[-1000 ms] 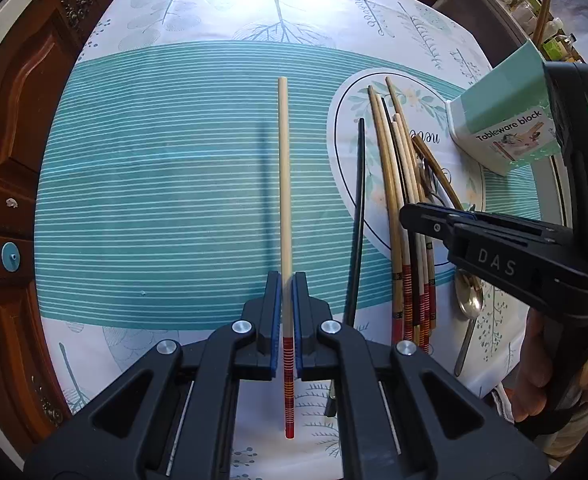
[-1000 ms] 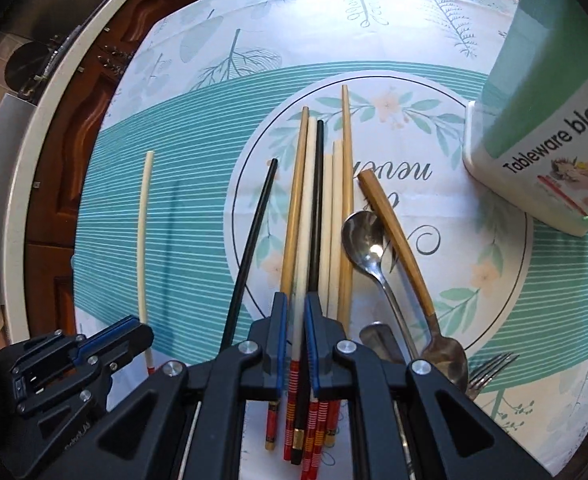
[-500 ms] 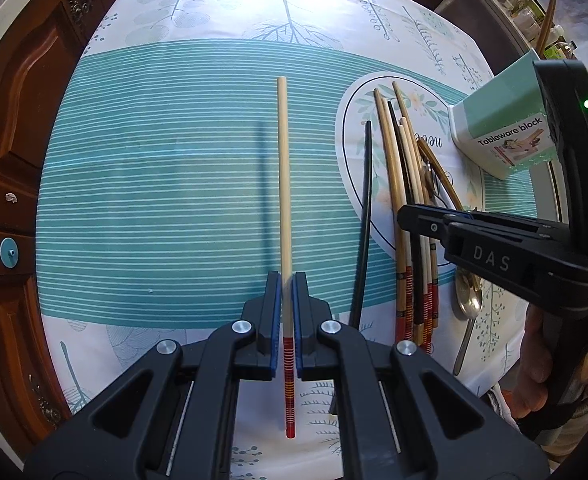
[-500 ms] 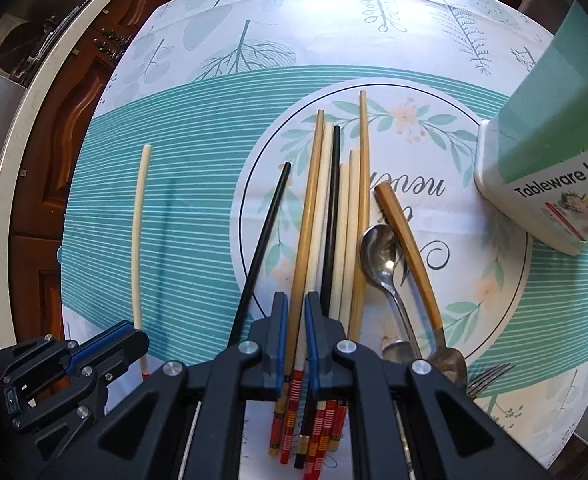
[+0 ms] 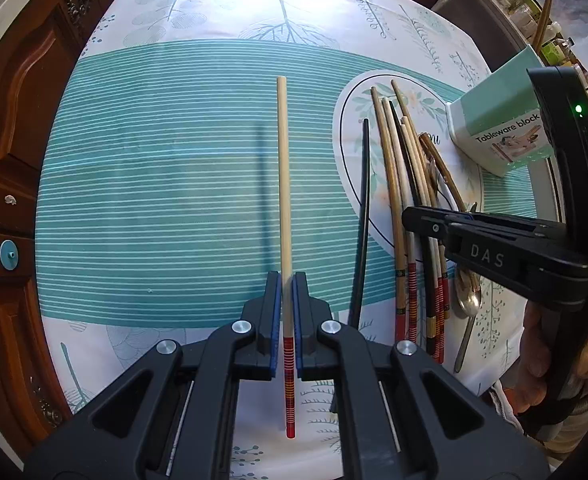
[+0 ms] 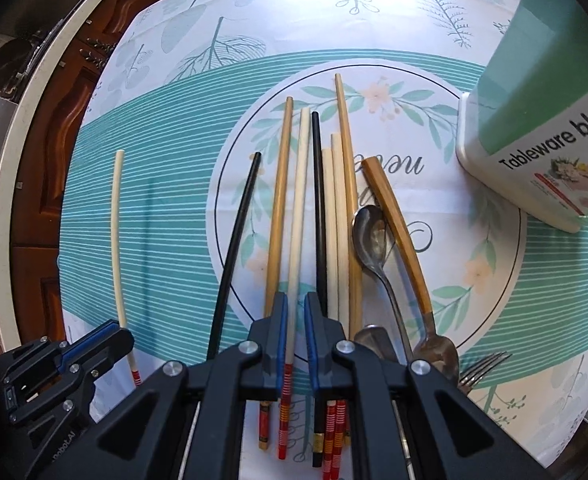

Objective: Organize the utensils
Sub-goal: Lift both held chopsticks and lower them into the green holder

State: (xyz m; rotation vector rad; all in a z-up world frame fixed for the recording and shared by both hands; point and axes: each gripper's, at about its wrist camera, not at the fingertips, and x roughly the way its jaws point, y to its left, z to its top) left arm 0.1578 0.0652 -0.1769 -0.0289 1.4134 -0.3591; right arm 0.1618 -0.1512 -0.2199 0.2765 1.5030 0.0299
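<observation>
Both jaws clamp pale chopsticks, the left gripper [image 5: 288,312] one chopstick [image 5: 284,184], the right gripper [image 6: 295,334] another chopstick [image 6: 297,216]; pairing seems underway, calling next for lifting toward the tableware block [image 6: 542,148].

You're looking at a teal tablecloth [image 5: 154,208] with thin white stripes and leafy white borders. Your pale chopstick [image 5: 284,200] is showing a red end with yellow and white bands. The box [image 6: 542,120] is going mint green over white, and the tool pads [image 6: 281,332] are showing blue on black.
</observation>
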